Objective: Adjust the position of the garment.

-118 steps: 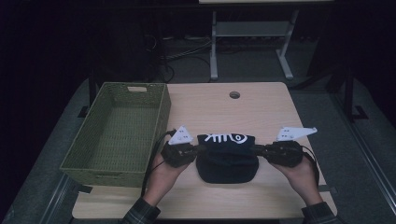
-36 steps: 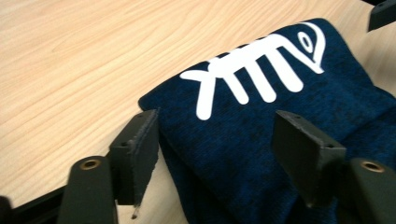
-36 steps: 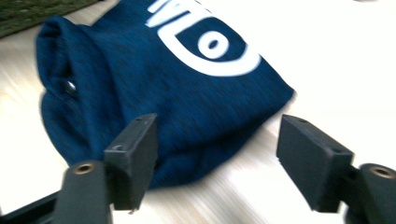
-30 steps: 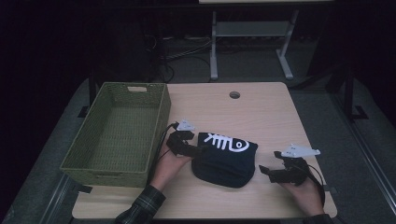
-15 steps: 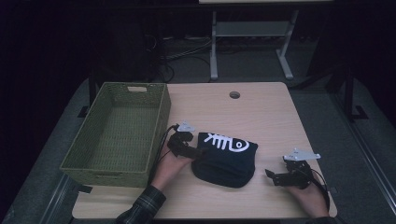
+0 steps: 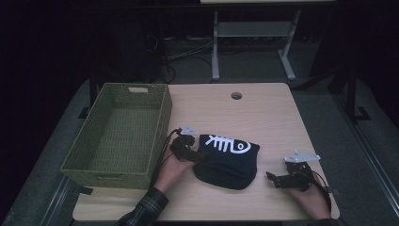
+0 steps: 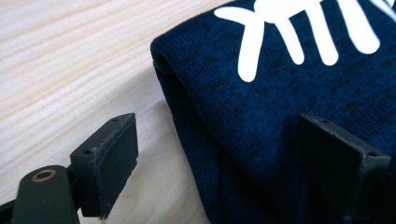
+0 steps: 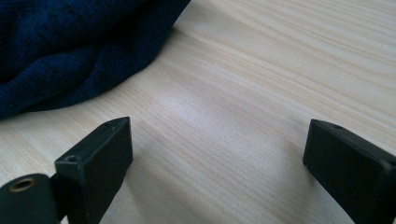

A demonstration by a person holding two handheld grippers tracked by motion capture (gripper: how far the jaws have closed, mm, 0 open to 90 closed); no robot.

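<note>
A folded dark navy knit garment [image 6: 226, 160] with a white fishbone print lies on the wooden table [image 6: 263, 117]. My left gripper [image 6: 200, 157] is at its left edge. In the left gripper view the gripper [image 7: 217, 126] is open: its jaws have just been opening, and the garment's folded edge [image 7: 280, 93] lies loose between them, one jaw over the fabric and one over the wood. My right gripper [image 6: 272, 179] is apart from the garment, near the table's front right. Its jaws [image 8: 219, 126] have also just been opening over bare wood, with the garment [image 8: 70, 51] at the upper left.
A green woven basket [image 6: 162, 122] stands empty along the table's left side, close to my left hand. A round cable hole [image 6: 236, 95] sits near the far edge. A desk frame and cables stand on the dark floor beyond the table.
My right gripper has drawn away from the garment's right side toward the front right of the table. The left gripper has sunk slightly at the garment's left edge, and the garment now lies a little skewed.
</note>
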